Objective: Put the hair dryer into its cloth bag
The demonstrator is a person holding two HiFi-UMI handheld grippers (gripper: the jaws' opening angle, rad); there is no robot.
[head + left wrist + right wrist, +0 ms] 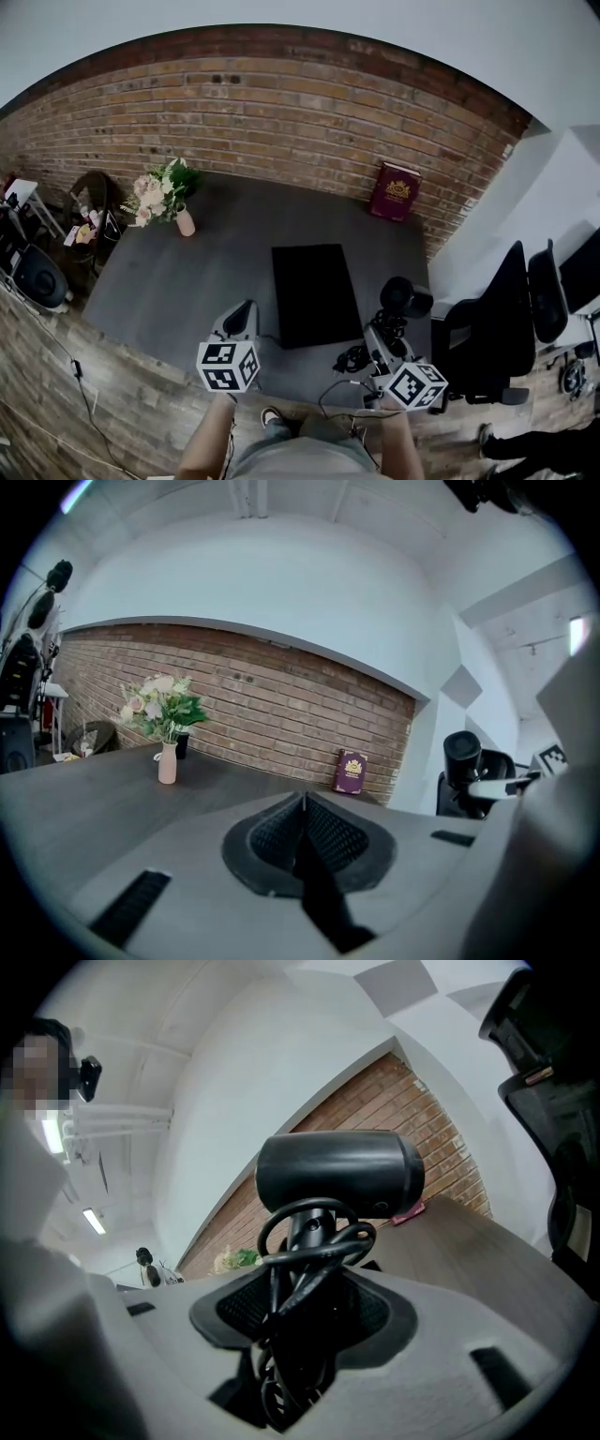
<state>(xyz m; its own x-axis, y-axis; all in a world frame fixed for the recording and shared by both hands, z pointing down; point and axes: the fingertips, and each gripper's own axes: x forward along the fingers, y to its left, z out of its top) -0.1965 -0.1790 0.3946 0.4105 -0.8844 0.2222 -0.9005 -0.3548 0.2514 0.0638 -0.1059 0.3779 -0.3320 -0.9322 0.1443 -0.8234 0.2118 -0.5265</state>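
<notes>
Clamps the dryer [337, 1171] by its handle, looped cord [314, 1241] caught in too, fingers [239, 1312] of the right gripper [305, 1307] spread round both. Holds it upright, barrel on top, over the right side of the bench [187, 281], just right of the bag [314, 292]. Bag flat, black, mid-bench, touched by neither gripper. On the left gripper [302, 832], fingers pressed together on nothing, near the bag's front left corner. Farther back, at left, a vase [185, 221] of flowers; at right, a red book [395, 191] leaning on the brick wall [281, 103]. Beyond the bench's right edge, black chairs [506, 319].
</notes>
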